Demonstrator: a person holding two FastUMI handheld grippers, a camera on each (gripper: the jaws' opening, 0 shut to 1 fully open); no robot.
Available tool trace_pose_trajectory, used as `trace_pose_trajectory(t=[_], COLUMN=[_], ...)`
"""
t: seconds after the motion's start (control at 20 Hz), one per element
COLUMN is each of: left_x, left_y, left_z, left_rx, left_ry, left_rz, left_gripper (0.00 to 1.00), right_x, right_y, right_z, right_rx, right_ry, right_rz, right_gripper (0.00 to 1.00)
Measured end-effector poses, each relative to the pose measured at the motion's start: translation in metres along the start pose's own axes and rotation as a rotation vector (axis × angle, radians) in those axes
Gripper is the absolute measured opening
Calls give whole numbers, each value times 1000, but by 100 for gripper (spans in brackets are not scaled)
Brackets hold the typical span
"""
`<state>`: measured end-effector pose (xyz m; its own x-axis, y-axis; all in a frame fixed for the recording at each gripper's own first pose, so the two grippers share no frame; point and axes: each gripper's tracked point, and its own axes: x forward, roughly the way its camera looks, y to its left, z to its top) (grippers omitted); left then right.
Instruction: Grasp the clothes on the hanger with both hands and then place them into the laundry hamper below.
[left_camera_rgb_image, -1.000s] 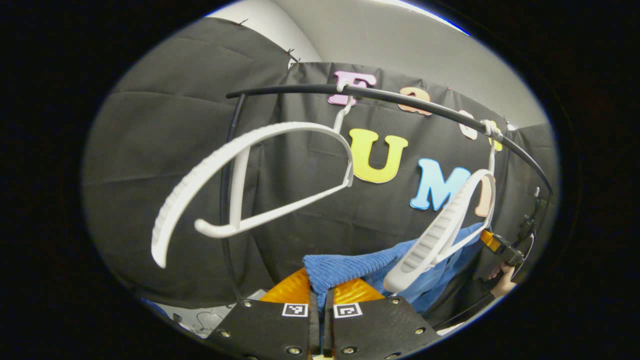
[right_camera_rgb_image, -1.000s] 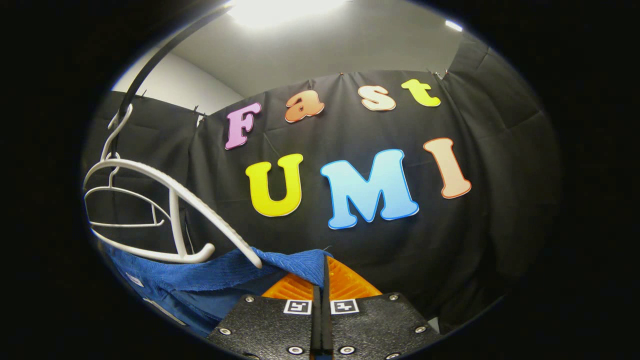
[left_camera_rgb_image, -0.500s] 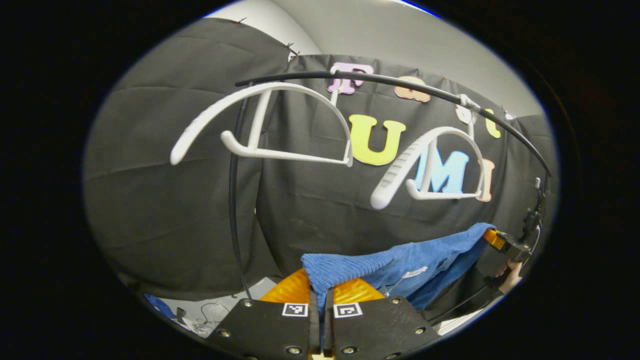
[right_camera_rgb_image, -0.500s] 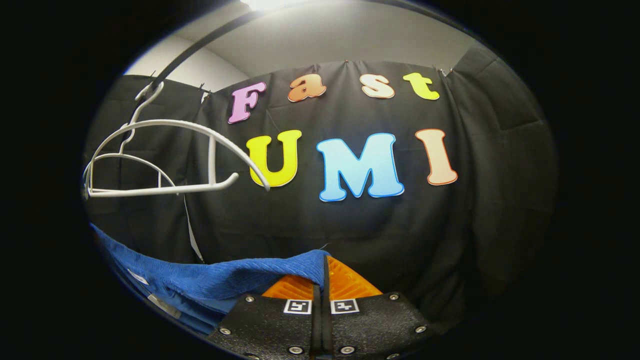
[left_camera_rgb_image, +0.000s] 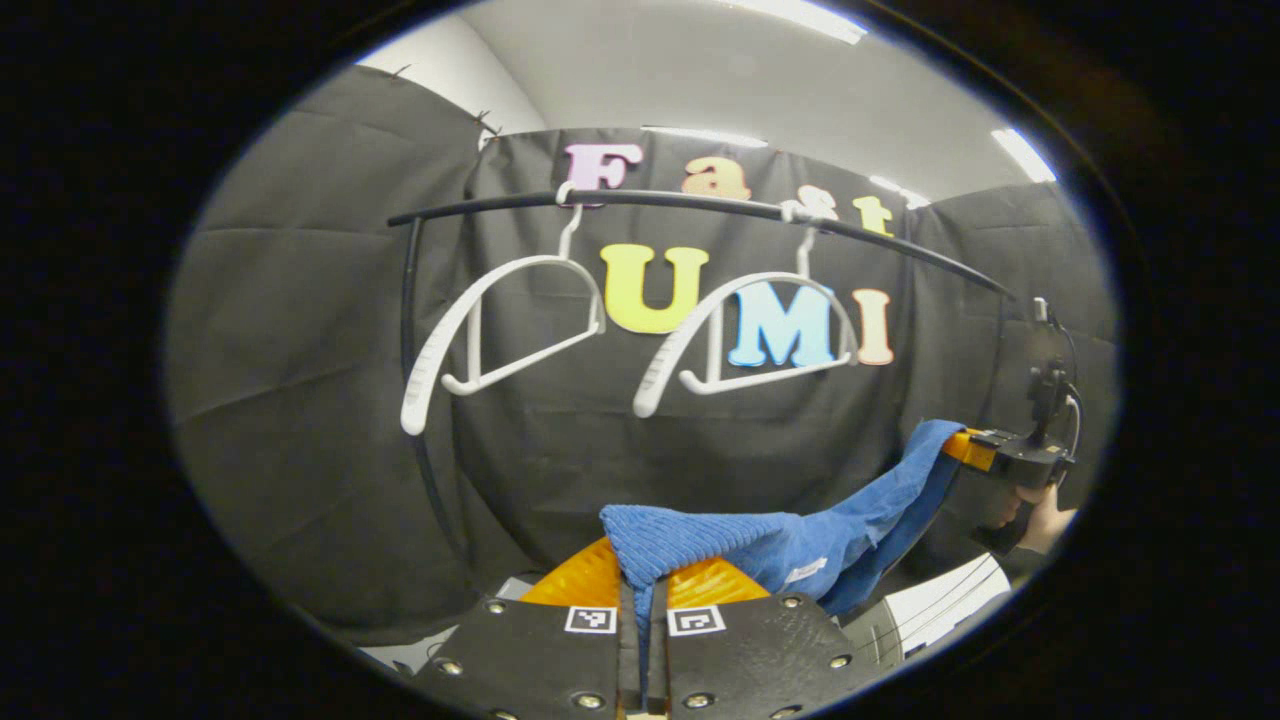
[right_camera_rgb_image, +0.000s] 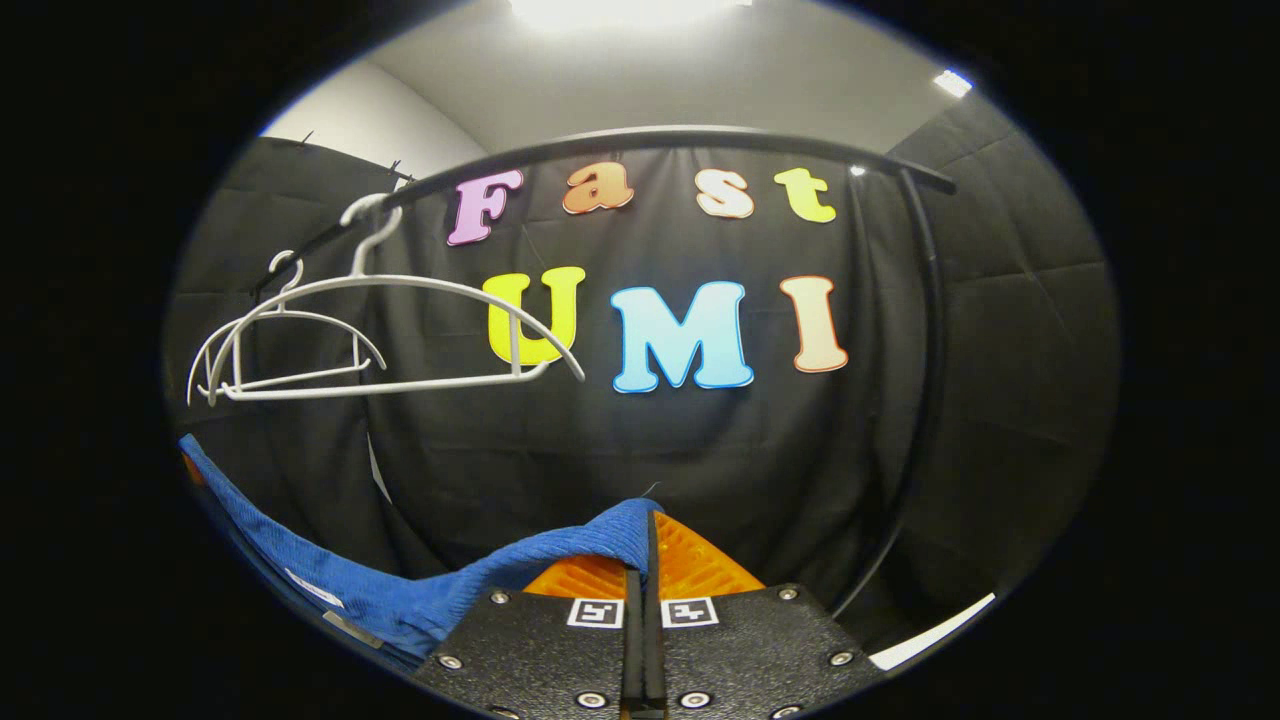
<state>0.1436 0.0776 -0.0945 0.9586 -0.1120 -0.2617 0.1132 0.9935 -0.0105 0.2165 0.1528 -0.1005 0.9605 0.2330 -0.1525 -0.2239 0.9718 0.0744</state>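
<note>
Left gripper (left_camera_rgb_image: 643, 590): fingers pressed together on one bunched end of the blue garment; the cloth stands up between them at the bottom of the left gripper view.
Right gripper (right_camera_rgb_image: 647, 570): fingers closed on the other end of the garment, the cloth folding over their tips. In the left gripper view this gripper (left_camera_rgb_image: 962, 447) sits at the right edge, held by a hand (left_camera_rgb_image: 1040, 520).
Blue garment (left_camera_rgb_image: 800, 545): off the hangers, slung between the two grippers below the rail, sagging in the middle; a small white tag shows on it. In the right gripper view the garment (right_camera_rgb_image: 350, 590) runs down to the lower left.
Hangers: two white ones, both bare, hooked on the rail; left hanger (left_camera_rgb_image: 500, 330) and right hanger (left_camera_rgb_image: 740, 330) hang side by side, apart from the garment.
Rail (left_camera_rgb_image: 700, 203): black bar on a black upright, above both hangers.
Hamper: location cannot be told.
</note>
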Motion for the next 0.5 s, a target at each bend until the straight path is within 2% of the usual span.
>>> trace_pose_trajectory(t=[0.2, 0.4, 0.5], left_x=[-21, -16, -11], left_y=[-17, -29, -24], left_z=[-14, -22, -32], left_rx=[-10, -28, 5], left_ry=[7, 20, 46], left_rz=[-99, -202, -203], left_gripper=[5, 4, 5], right_x=[-58, -96, -107], right_y=[15, 32, 45], right_z=[2, 0, -7], right_rx=[-12, -11, 16], right_ry=[12, 19, 46], right_rz=[-55, -83, -70], right_gripper=[0, 0, 0])
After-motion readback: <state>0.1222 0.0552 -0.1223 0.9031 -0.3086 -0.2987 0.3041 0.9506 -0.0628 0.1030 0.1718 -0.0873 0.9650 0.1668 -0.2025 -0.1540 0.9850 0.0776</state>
